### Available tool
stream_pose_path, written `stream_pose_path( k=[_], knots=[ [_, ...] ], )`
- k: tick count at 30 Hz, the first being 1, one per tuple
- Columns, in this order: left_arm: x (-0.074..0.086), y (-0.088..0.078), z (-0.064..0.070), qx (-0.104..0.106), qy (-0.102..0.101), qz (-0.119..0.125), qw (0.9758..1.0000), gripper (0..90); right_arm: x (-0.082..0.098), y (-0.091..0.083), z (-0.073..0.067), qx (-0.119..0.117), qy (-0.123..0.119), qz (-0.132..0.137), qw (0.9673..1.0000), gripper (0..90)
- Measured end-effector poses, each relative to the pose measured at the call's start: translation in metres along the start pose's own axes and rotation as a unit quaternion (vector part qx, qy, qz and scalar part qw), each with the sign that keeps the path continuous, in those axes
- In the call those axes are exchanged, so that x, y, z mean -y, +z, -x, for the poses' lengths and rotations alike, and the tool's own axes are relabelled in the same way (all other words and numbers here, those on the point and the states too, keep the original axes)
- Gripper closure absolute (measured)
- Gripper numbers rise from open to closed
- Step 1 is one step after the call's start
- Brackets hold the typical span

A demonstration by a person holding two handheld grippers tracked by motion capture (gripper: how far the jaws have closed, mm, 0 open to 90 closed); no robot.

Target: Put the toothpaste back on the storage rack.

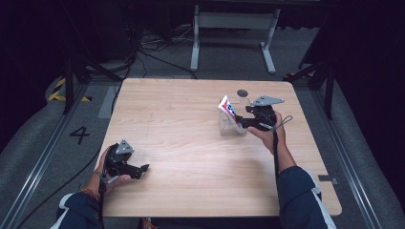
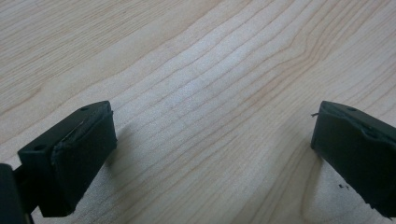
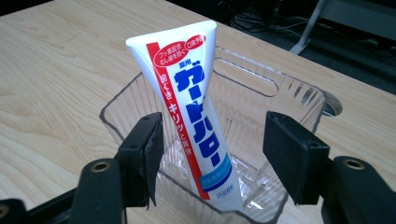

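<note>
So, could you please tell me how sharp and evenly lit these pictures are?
High view: table brightly lit, surroundings dark, toothpaste tube small and soft. Left gripper view: wood grain sharp, soft shadows beside the jaws. Right gripper view: tube lettering crisp, glints on the clear container, background blurred.

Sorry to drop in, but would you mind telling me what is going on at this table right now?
A person works at a wooden table with a gripper in each hand. A toothpaste tube stands tilted inside a clear plastic container. The right gripper is at the container with its jaws apart on either side of the tube, not pressing it. The left gripper rests open over bare tabletop near the person, holding nothing.
</note>
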State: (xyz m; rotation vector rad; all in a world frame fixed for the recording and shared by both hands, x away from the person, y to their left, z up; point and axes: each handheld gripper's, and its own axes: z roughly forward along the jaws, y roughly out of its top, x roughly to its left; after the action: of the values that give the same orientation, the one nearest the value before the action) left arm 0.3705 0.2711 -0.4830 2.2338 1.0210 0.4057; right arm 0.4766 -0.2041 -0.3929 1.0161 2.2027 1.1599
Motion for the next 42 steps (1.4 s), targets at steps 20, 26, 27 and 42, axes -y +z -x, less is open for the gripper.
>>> stream_pose_path(
  k=[20,26,27,42],
  knots=[
    [0.0,0.0,0.0,0.0,-0.001,0.0,1.0,0.5,-0.006,-0.026,-0.013,0.019,-0.062,-0.013,0.9978,29.6],
    [0.0,0.0,0.0,0.0,0.0,0.0,1.0,0.5,-0.006,-0.033,-0.017,0.023,-0.076,-0.016,0.9967,28.7],
    [0.0,0.0,0.0,0.0,0.0,0.0,1.0,0.5,-0.006,-0.033,-0.017,0.023,-0.076,-0.016,0.9967,28.7],
    [0.0,0.0,0.0,0.0,0.0,0.0,1.0,0.5,0.006,-0.054,-0.023,0.024,-0.107,-0.028,0.9936,27.4]
  ],
)
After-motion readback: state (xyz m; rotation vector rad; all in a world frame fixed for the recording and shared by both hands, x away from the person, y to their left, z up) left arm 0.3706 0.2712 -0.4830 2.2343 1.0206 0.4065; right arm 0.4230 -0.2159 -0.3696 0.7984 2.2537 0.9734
